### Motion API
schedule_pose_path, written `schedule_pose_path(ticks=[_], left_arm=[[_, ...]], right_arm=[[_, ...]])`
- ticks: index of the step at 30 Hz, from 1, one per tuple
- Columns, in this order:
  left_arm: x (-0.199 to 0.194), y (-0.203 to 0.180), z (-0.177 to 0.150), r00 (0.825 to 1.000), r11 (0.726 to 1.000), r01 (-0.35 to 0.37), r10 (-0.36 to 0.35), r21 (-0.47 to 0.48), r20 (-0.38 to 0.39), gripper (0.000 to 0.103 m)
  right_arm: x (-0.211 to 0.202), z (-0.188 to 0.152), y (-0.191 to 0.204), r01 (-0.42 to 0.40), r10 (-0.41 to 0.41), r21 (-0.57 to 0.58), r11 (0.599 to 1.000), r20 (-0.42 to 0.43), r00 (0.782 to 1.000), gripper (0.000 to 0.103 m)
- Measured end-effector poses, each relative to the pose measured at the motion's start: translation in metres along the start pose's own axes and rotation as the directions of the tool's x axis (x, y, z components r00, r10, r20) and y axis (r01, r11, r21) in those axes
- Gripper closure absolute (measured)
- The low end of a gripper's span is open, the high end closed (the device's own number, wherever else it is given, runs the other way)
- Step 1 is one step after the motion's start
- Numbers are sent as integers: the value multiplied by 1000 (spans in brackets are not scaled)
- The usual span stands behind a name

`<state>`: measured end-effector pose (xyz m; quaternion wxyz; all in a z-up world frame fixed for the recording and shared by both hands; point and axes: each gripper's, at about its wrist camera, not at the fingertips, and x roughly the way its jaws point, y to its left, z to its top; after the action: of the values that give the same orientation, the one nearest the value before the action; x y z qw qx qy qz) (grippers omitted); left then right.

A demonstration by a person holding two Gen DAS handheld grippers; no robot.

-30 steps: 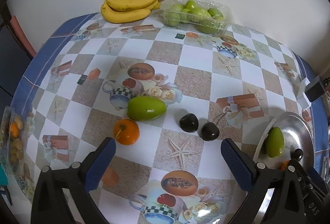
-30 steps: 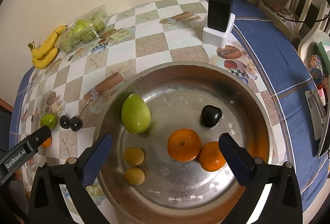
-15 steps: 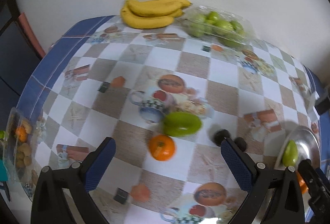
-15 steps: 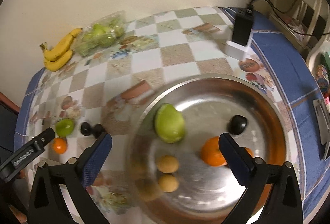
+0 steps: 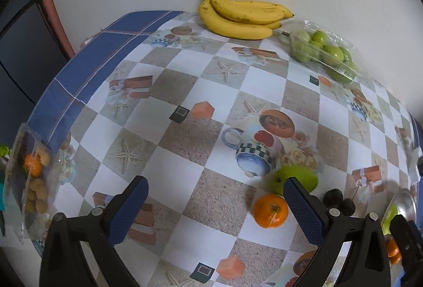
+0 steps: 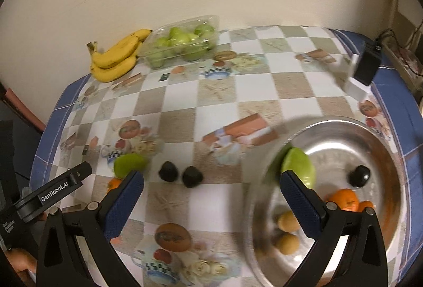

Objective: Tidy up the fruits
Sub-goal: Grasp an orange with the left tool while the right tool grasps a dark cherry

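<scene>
Holding my left gripper (image 5: 214,207) spread wide with nothing between its blue pads, I have only checked tablecloth (image 5: 201,91) showing in the gap. Just inside the right finger, at the lower right of the left wrist view, sits a loose orange (image 5: 270,210), not touched by either pad. A green mango (image 5: 293,177) lies just above it, partly hidden behind that finger, with two dark fruits (image 5: 338,201) beside it further right. At the upper centre of the frame a bunch of bananas (image 5: 238,17) rests against the wall, and a clear box of green fruit (image 5: 325,54) lies to its right.

My right gripper (image 6: 211,197) is equally wide apart and grips nothing. In its view the same two dark fruits (image 6: 179,176) lie above the gap, on the cloth. Filling the lower right of the frame is the metal bowl (image 6: 380,144), blurred at its near rim; it holds a green mango (image 6: 301,168), a dark fruit (image 6: 359,176), oranges (image 6: 343,199) and two small yellow fruits (image 6: 288,231). A black charger (image 6: 367,67) sits at the upper right.
</scene>
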<state>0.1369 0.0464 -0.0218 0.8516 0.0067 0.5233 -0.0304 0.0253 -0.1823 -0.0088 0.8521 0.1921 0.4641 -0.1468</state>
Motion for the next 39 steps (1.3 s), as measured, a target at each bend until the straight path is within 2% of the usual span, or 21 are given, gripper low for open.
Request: schedule_pose_path(ticks=[5,7,9,12,13,15,19,21,26,29,39], left_arm=[[10,3,2,998,998,47,-48,-31,-44,0],[14,1,1,996,998,61,-63,-35,-63,0],[18,-2,0,994,997,72,-75,-32,-84,1],[24,-6,-2,987,994,107,-111,-39,-114,2],[25,-7,-2,985,992,116,-120,-41,-121,6],[28,-11,-3,980,990,136,-141,-42,-138,11],[35,-16,-6,970,984,168,-175,-53,-170,18],[38,-18,-7,966,983,175,-183,-57,-185,20],[42,-20,-8,960,980,187,-196,-63,-200,29],[44,-21,-9,956,978,196,-206,-64,-207,33],[50,-28,-12,940,969,238,-248,-70,-234,58]], right_arm=[[12,-1,11,-5,5,-10,1000,-21,1000,1],[18,-2,15,-5,4,-18,1000,-32,999,4],[24,-3,17,-3,2,-22,1000,-43,999,18],[33,-4,19,-1,-1,-28,1000,-63,998,25],[36,-4,19,2,-4,-29,1000,-69,998,28],[42,-5,18,3,-5,-29,1000,-83,997,40],[53,-7,17,4,-6,-22,1000,-109,994,46],[58,-8,16,0,-2,-18,1000,-121,993,53],[63,-9,15,-10,8,-10,1000,-133,991,60],[66,-9,16,-14,12,-11,1000,-139,990,61],[72,-10,14,-38,39,7,999,-151,988,73]])
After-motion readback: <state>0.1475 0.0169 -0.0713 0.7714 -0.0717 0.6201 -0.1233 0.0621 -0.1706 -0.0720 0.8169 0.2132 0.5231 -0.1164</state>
